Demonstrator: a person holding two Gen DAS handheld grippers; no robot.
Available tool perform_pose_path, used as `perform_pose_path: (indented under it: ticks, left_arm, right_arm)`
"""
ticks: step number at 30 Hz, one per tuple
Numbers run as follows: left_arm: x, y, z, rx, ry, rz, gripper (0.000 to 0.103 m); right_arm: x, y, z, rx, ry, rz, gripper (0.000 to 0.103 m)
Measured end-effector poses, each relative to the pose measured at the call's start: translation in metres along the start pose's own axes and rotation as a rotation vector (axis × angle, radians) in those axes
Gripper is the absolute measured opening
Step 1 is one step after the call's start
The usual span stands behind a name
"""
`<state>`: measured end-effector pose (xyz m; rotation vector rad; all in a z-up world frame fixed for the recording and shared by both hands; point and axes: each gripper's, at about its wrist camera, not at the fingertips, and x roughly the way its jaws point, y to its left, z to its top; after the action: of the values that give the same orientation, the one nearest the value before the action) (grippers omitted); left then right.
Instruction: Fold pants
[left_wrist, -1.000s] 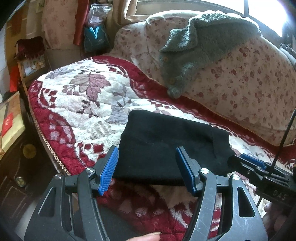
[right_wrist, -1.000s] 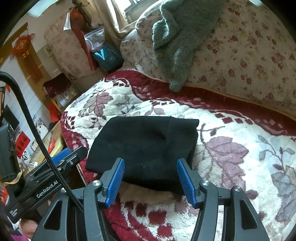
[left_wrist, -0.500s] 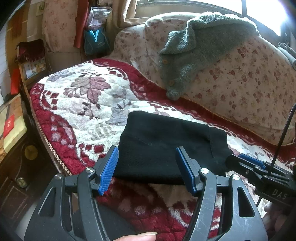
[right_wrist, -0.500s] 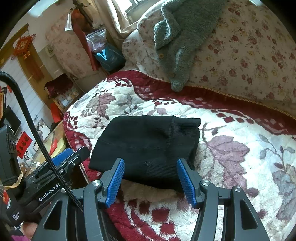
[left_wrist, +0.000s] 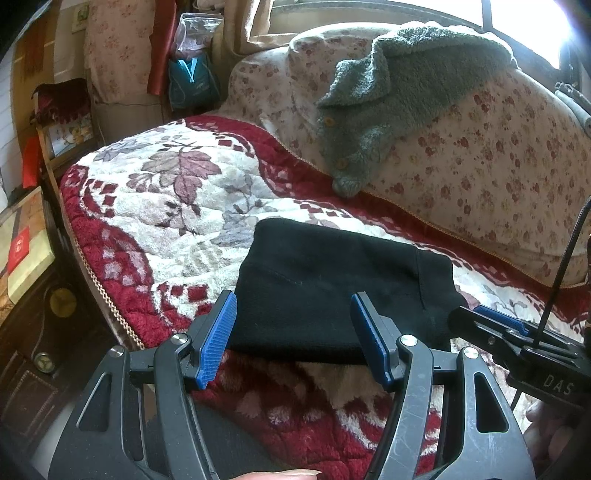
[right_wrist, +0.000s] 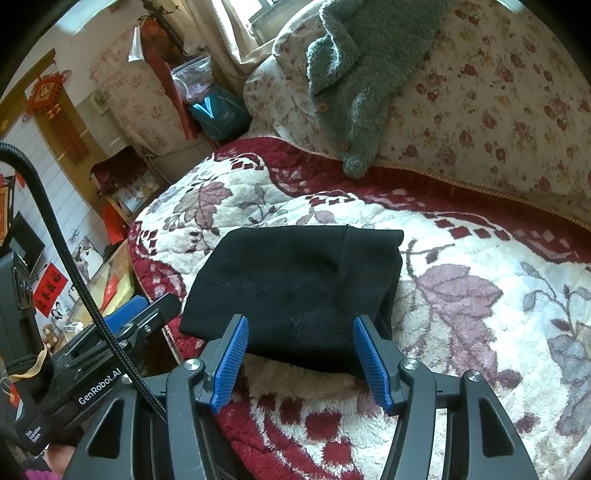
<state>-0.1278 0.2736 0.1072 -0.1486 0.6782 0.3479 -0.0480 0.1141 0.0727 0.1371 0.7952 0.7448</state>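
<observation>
The black pants (left_wrist: 332, 288) lie folded into a compact rectangle on the red and white floral blanket (left_wrist: 177, 206); they also show in the right wrist view (right_wrist: 295, 288). My left gripper (left_wrist: 293, 332) is open and empty, held just in front of the pants' near edge. My right gripper (right_wrist: 301, 354) is open and empty, also just in front of the near edge. Each gripper shows in the other's view, the right one (left_wrist: 517, 343) at the right and the left one (right_wrist: 122, 332) at the left.
A grey-green fleece jacket (left_wrist: 388, 96) hangs over the floral sofa back (left_wrist: 498, 177). A teal bag (left_wrist: 188, 85) stands in the far corner. A dark wooden cabinet (left_wrist: 33, 350) stands by the blanket's left edge.
Both grippers have drawn back slightly from the pants and risen a little. The pants have not moved. Both stay open.
</observation>
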Motion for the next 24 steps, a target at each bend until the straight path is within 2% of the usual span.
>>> perform_pose_path:
  ticks: [24]
  left_arm:
    - [-0.0001, -0.0008, 0.0002, 0.0, -0.001, 0.001, 0.064]
  right_arm:
    - [0.0033, -0.0011, -0.0019, 0.002, 0.009, 0.003, 0.057]
